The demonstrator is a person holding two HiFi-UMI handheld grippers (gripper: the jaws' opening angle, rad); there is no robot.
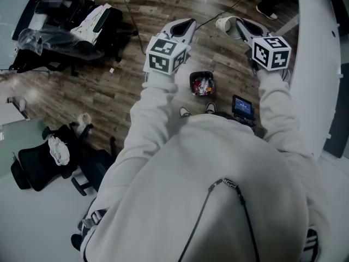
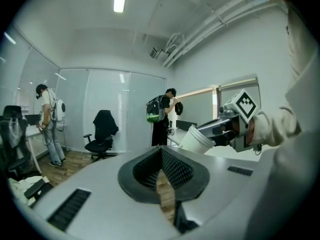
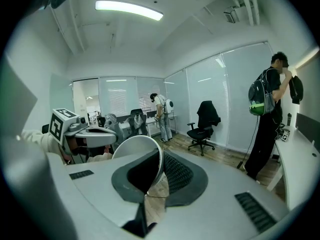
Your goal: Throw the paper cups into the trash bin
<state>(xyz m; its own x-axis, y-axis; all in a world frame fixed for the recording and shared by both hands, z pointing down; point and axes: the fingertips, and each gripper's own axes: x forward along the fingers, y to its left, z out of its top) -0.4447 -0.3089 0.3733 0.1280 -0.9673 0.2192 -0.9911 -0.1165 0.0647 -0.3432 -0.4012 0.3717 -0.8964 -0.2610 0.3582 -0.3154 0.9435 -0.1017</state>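
Note:
A white paper cup [image 1: 225,25] lies on its side in my right gripper [image 1: 238,27], whose jaws are shut on its rim and wall. In the right gripper view the cup's [image 3: 136,153] wall stands pinched between the pads of the right gripper [image 3: 156,176]. The left gripper view shows the same cup [image 2: 196,140] from the side. My left gripper [image 1: 184,28] is held beside it at the same height, shut with nothing in it [image 2: 161,176]. On the wooden floor below and between both grippers stands a small dark trash bin [image 1: 202,84] with coloured rubbish inside.
A white desk [image 1: 316,64] runs along the right. A small screen device [image 1: 242,107] sits near my feet. Black office chairs [image 1: 38,162] and bags [image 1: 60,37] crowd the left. Cables cross the floor. People stand further off [image 2: 162,116].

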